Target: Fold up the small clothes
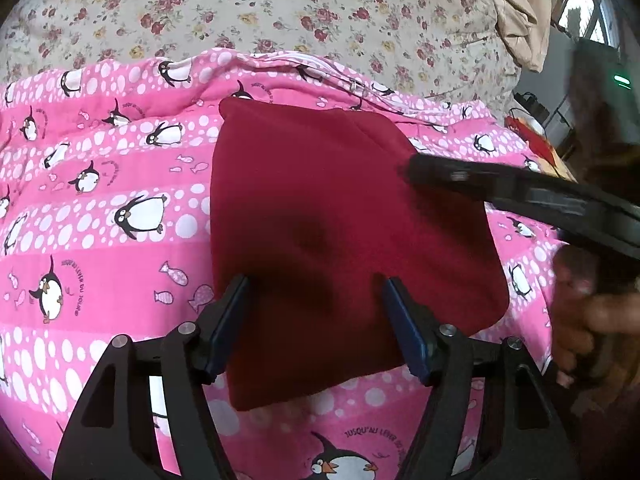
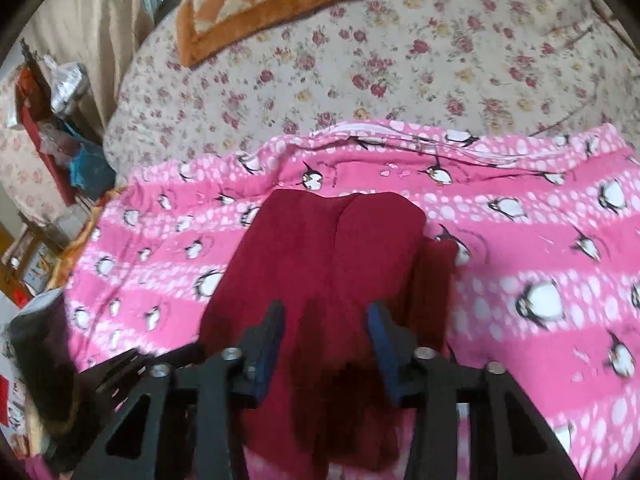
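Observation:
A dark red garment [image 1: 340,232] lies folded flat on a pink penguin blanket [image 1: 100,200]. My left gripper [image 1: 316,284] is open, its fingers hovering over the garment's near part, holding nothing. The right gripper's black fingers [image 1: 500,192] reach in from the right over the garment's right side. In the right wrist view the red garment [image 2: 332,260] lies ahead and under my right gripper [image 2: 326,312], which is open and empty. A fold ridge runs along the garment's middle there.
The pink blanket [image 2: 540,248] lies on a floral bedspread [image 1: 280,8]. An orange checked cushion [image 2: 264,4] sits at the far end of the bed. Cluttered furniture [image 2: 52,132] stands left of the bed. A hand [image 1: 592,312] holds the right gripper.

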Action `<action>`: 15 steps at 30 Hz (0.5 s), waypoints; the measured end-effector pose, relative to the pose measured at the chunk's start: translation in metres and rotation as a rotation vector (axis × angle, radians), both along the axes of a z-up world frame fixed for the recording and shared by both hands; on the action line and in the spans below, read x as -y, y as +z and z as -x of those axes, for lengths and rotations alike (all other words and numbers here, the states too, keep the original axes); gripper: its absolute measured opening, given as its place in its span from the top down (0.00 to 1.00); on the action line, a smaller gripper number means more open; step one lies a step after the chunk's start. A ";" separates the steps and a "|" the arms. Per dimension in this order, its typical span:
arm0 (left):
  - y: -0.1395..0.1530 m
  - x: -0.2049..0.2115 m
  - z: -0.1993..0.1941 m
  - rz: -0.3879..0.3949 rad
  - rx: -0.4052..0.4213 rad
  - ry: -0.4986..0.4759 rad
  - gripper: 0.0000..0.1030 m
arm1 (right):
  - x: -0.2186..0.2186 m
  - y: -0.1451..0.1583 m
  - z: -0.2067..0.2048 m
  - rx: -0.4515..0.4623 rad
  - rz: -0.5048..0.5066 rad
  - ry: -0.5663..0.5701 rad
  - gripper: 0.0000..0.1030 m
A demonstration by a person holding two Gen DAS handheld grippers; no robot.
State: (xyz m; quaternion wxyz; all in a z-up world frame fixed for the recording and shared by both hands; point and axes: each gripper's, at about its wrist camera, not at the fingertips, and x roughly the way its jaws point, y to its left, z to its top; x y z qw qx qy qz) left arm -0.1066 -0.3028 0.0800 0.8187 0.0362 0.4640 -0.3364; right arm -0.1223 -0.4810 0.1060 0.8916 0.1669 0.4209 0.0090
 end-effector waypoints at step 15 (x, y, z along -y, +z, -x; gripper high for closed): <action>0.005 -0.002 0.000 0.018 -0.008 -0.013 0.32 | 0.020 -0.041 0.003 -0.069 0.025 -0.106 0.52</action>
